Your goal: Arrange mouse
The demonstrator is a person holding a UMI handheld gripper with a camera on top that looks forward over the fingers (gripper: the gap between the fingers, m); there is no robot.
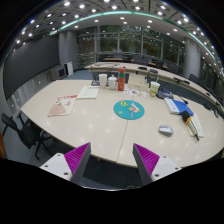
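A small grey mouse lies on the beige table, beyond my fingers and to the right. A round teal mouse pad lies on the table farther ahead, left of the mouse. My gripper is held high above the near table edge. Its two fingers with purple pads stand wide apart with nothing between them.
On the table's right side are a blue box and white items. At the back stand bottles and cups and a yellow cup. Papers lie left. A black chair stands left of the table.
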